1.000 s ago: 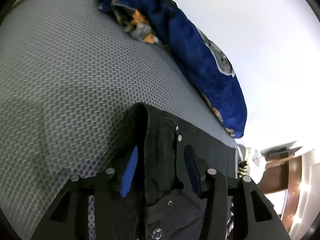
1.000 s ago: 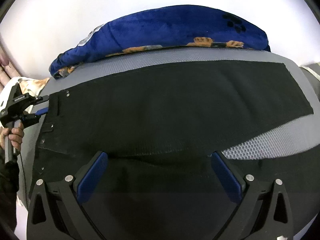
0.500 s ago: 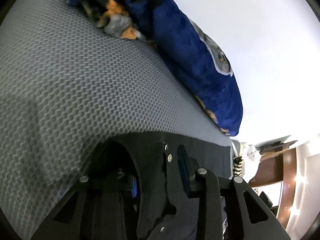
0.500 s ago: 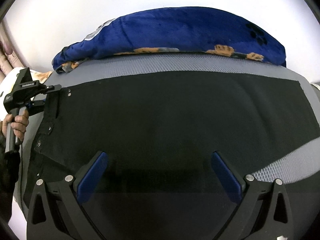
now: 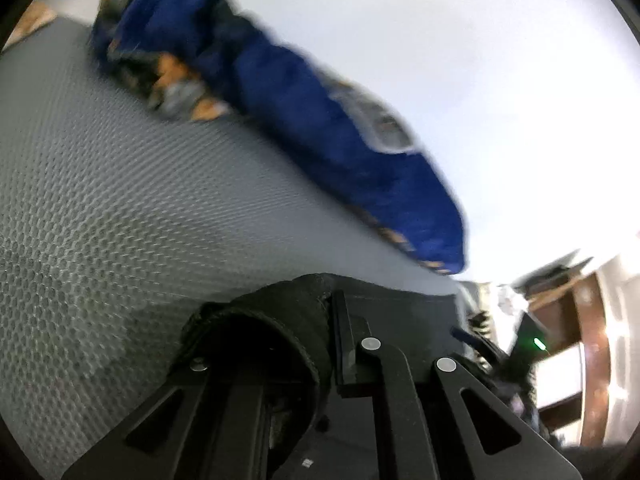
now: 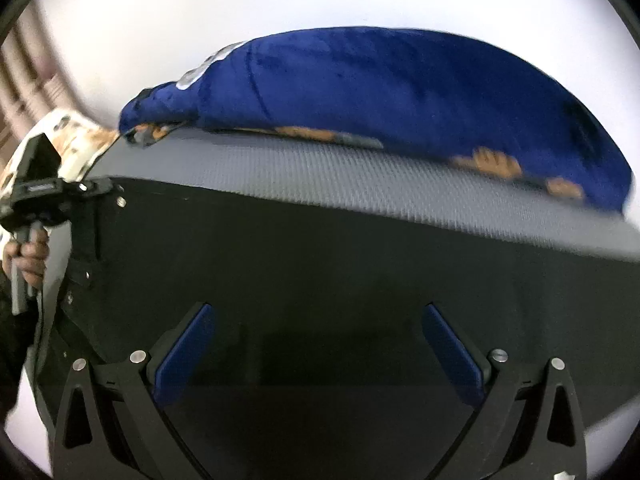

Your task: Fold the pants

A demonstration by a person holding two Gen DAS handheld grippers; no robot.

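Left wrist view: the left gripper (image 5: 320,320) had just closed, its jaws clamped on the waistband of the black pants (image 5: 288,312) lying on the grey mattress (image 5: 120,200).

Right wrist view: the right gripper (image 6: 320,344) stood wide apart above the pants (image 6: 320,272), which were spread flat below the blue blanket (image 6: 380,88); nothing was between its pads.

A grey mattress (image 5: 132,208) with a honeycomb-textured cover fills the foreground, set against a plain white wall (image 5: 460,72). A rumpled blue blanket (image 6: 392,92) with orange and grey prints lies along the mattress's far edge, touching the wall. Brown wooden furniture (image 5: 576,304) stands past the mattress's end, blurred, under bright light.
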